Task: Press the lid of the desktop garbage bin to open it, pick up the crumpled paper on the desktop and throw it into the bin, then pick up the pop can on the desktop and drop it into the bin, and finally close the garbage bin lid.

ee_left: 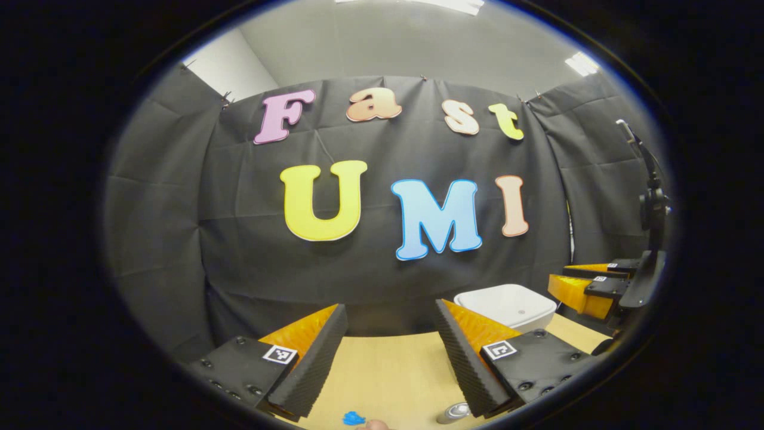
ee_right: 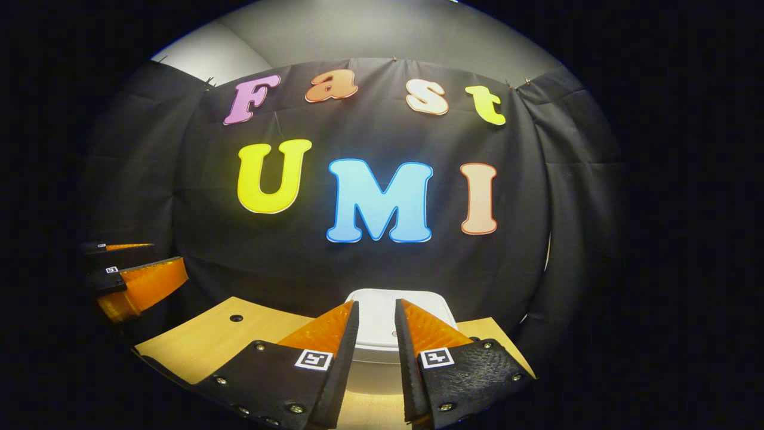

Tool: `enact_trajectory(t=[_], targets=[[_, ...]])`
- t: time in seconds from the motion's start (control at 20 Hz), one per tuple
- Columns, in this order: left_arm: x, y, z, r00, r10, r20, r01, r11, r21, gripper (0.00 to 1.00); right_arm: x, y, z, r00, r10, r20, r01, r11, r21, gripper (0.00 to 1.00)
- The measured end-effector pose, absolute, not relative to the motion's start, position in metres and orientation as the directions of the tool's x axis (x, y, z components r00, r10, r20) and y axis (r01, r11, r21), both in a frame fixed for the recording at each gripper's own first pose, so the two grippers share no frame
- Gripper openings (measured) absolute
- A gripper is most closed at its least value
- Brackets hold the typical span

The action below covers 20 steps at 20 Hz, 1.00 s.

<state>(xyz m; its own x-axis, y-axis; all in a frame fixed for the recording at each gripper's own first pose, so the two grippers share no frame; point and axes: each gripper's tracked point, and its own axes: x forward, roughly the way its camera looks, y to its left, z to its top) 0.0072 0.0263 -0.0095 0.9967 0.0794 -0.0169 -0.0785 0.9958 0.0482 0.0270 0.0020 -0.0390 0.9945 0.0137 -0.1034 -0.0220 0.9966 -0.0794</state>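
The white bin (ee_left: 507,303) stands with its lid down at the back right of the wooden table (ee_left: 382,370). My left gripper (ee_left: 391,306) is open above the table, its fingers wide apart with nothing between them. The top of a pop can (ee_left: 455,412) peeks out below its right finger. My right gripper (ee_right: 376,303) hovers just in front of the bin (ee_right: 382,313), lined up with the lid, its fingers a narrow gap apart and holding nothing. It also appears from the side as the right gripper (ee_left: 558,276), beside the bin. The left gripper (ee_right: 167,252) shows far left.
A small blue scrap (ee_left: 353,418) lies on the table at the near edge. The black cloth wall hangs close behind the bin. A dark stand (ee_left: 653,203) rises at the far right. The table (ee_right: 209,340) has a small hole (ee_right: 236,318).
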Motion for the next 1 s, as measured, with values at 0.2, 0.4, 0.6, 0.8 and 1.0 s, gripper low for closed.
enact_trajectory(t=[0.2,0.4,0.6,0.8,1.0], targets=[[0.013,0.031,-0.010,0.996,0.092,-0.017,-0.091,0.995,0.050,1.00,0.035,0.002,-0.051,0.990,0.017,-0.138,-0.022,0.999,-0.036,0.07],[0.014,0.034,-0.012,0.995,0.097,-0.021,-0.096,0.995,0.042,0.97,0.040,-0.001,-0.061,0.986,0.020,-0.167,-0.027,0.999,-0.043,0.07],[0.010,0.044,-0.018,0.994,0.109,-0.027,-0.108,0.994,0.030,0.97,0.057,0.000,-0.072,0.977,0.033,-0.210,-0.038,0.999,-0.018,0.07],[0.004,0.061,-0.034,0.988,0.143,-0.052,-0.139,0.988,0.074,1.00,0.079,-0.007,-0.087,0.968,0.021,-0.249,-0.026,0.999,-0.018,0.07],[-0.006,0.078,-0.060,0.981,0.166,-0.101,-0.159,0.985,0.072,1.00,0.092,-0.022,-0.108,0.952,0.006,-0.305,-0.013,1.000,-0.018,0.07]])
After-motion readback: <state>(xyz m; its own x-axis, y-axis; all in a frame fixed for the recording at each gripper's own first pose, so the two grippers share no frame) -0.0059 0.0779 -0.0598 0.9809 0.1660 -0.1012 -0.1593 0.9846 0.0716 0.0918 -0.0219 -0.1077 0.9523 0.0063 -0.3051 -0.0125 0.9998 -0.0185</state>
